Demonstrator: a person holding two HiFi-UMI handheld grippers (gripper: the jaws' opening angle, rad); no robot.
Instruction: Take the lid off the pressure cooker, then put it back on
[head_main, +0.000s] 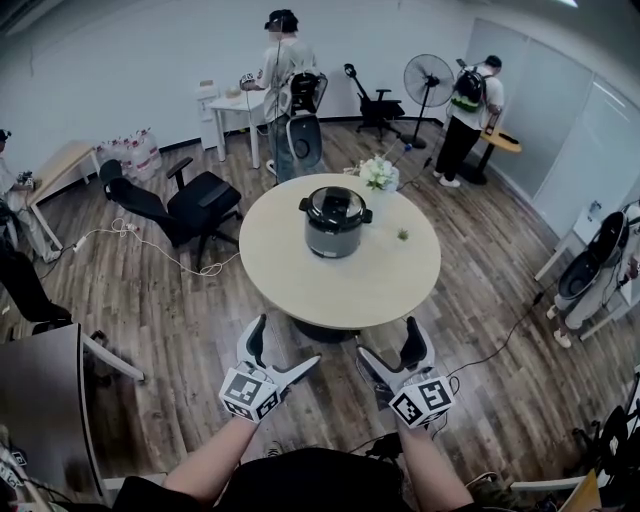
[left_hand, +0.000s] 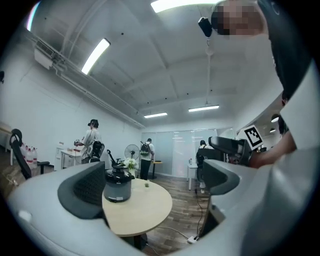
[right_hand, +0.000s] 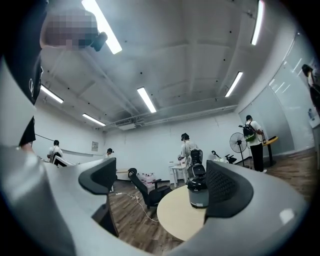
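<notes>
Nothing started yet
Lid (head_main: 334, 204) sits on the pressure cooker (head_main: 335, 232); left tool (head_main: 283, 353) and right tool (head_main: 388, 351) gape empty, well short of the table (head_main: 300, 270).

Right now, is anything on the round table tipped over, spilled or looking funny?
Nothing stands out. The grey pressure cooker stands upright on the round beige table with its black lid sitting level on top, the white flowers near the far edge are upright, and nothing is spilled.

grey pressure cooker (head_main: 335, 228), beige table (head_main: 330, 288)
</notes>
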